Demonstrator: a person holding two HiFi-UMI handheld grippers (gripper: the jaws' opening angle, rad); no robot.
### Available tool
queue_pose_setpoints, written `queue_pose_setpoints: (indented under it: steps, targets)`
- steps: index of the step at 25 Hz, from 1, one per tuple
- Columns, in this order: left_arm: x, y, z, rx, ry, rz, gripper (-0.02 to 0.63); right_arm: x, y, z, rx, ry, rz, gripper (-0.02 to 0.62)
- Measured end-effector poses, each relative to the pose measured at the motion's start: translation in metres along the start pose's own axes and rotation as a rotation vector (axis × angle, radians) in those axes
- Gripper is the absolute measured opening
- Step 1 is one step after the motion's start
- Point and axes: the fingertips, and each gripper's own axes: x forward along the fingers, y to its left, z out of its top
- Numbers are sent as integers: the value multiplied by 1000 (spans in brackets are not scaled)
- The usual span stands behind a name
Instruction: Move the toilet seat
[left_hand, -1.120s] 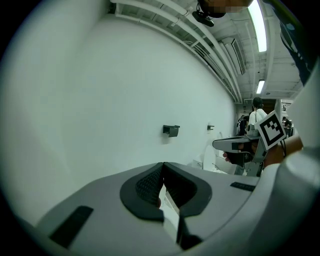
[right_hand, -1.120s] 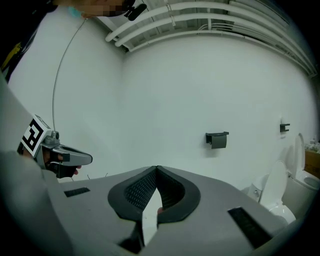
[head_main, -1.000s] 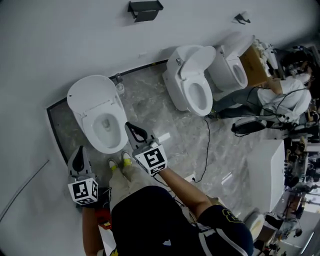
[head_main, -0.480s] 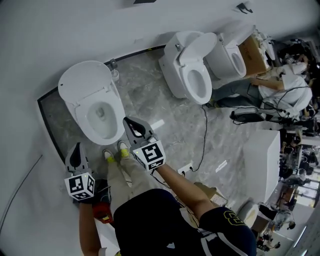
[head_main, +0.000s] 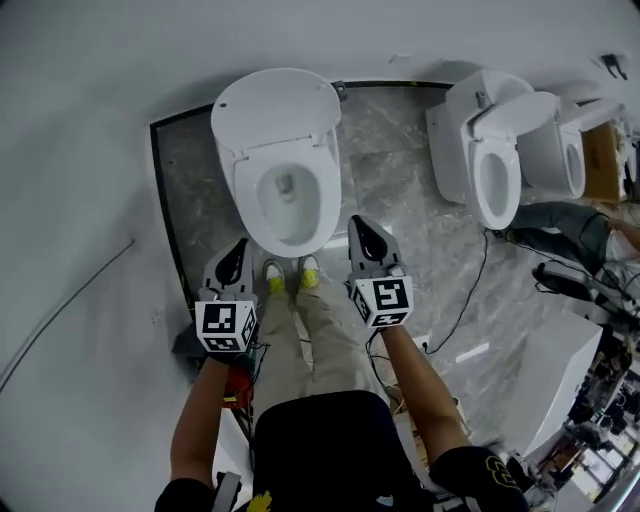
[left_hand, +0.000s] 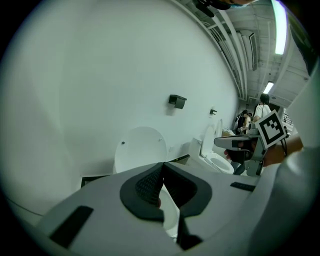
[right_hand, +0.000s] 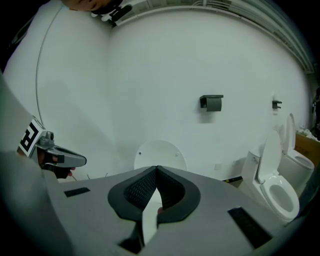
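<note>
L gripper: jaws pressed together, pads meeting tip to tip, nothing btwn them. R gripper: same, jaws closed, empty. Both are hand-held by a standing person and point fwd and somewhat down, marker cubes at the hand end.

Toilet sits ahead of both sets of jaws. In head view its bowl front falls btwn the two tips: L tips just left of it, R tips just right, neither touching. Lid stands upright against the wall, straight beyond the tips in both gripper views and well apart from them. Toilet seat: white ring round the bowl opening, lying flat, ahead of and below the tips. Can't tell seat from rim for sure. Through the slit under the closed pads, each gripper view shows a strip of white bowl.

Person's shoes, yellow-green, sit btwn the two grippers, a bit behind tip level, toes at the bowl's foot.

Right of the R jaws, well apart: 2nd toilet w/ lid up, and a 3rd toilet beyond it. Black holder on the wall, above and right of the R tips. Black cable runs over the marble floor, right of the R gripper. In L gripper view the R gripper shows off to the right of the jaws. In R gripper view the L gripper shows off to the left.
</note>
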Motion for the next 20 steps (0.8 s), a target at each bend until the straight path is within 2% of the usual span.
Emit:
queue_pose_setpoints:
  steps: [11,14,20]
  targets:
    - [40,19,-97,-110,165,12,20,46,-4,-101,62,138,-24,26]
    - [48,25,-126,-126,199,1,20,51,-5,-129,80,165,-43,26]
    - [70,41,-173,-160,245,28,20,68,-15,-183,111,230,-74,28]
